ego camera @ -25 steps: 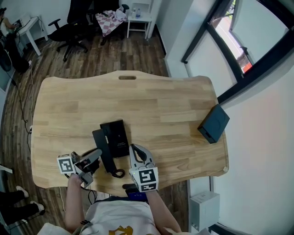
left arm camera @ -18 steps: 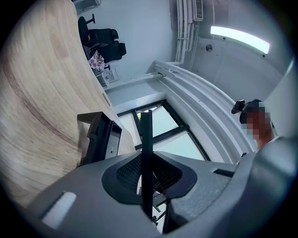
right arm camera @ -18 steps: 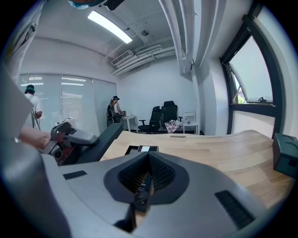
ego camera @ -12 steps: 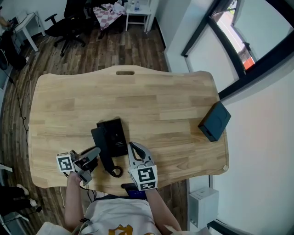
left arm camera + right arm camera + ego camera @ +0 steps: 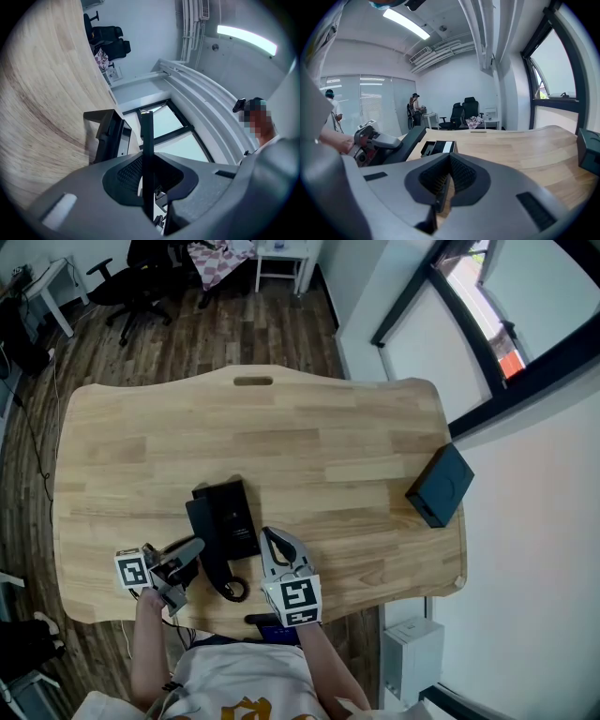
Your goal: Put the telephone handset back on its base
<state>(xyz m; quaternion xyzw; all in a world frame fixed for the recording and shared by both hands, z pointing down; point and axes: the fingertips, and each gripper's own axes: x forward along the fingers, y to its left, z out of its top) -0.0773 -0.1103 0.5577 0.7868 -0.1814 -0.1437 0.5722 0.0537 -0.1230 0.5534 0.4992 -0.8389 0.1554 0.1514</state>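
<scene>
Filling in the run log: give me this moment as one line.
handset: off base, clamped in left gripper | right gripper: jaws together, beside base | step: handset not yet seated

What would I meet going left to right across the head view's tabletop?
Left tool, black rectangular telephone base, right tool, dark slate box. The black handset overlaps the base, so it is left out.

left tool (image 5: 192, 549), right tool (image 5: 267, 538): grey, black pads | cubes (image 5: 298, 601): white, black square markers | shirt (image 5: 239, 679): white, gold print
</scene>
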